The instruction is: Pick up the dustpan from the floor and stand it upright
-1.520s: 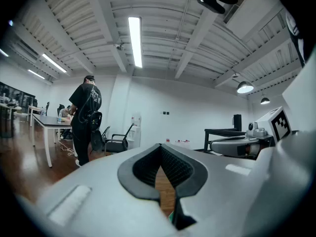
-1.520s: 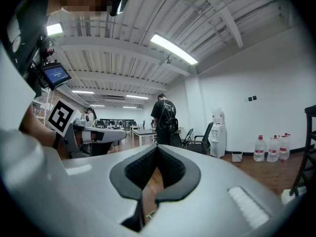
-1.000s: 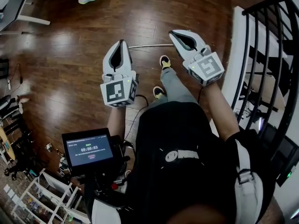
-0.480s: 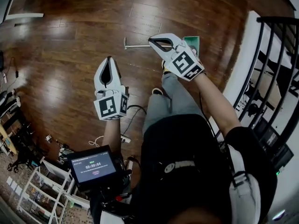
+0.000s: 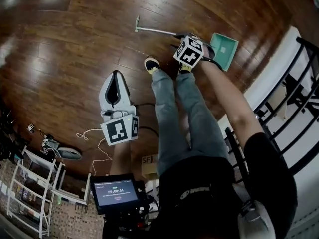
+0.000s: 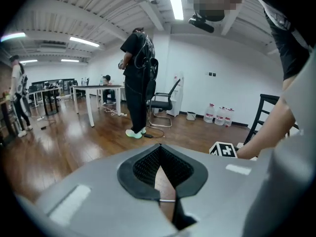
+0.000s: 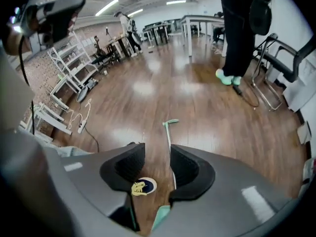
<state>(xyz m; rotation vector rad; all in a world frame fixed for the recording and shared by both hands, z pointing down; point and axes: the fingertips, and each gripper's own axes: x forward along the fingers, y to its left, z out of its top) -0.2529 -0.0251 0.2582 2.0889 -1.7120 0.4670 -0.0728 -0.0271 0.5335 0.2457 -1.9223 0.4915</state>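
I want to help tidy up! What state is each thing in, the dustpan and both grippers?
dustpan: lying on the floor, not upright yet.
left gripper: fingers shut, empty.
right gripper: fingers opening over the dustpan's handle, nothing gripped.

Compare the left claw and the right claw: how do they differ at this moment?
The left claw is shut and empty; the right claw's jaws are opening, with the dustpan's handle seen between them, not gripped. The left claw hangs over floor beside the person's leg; the right claw is down at the dustpan. Both carry a marker cube.
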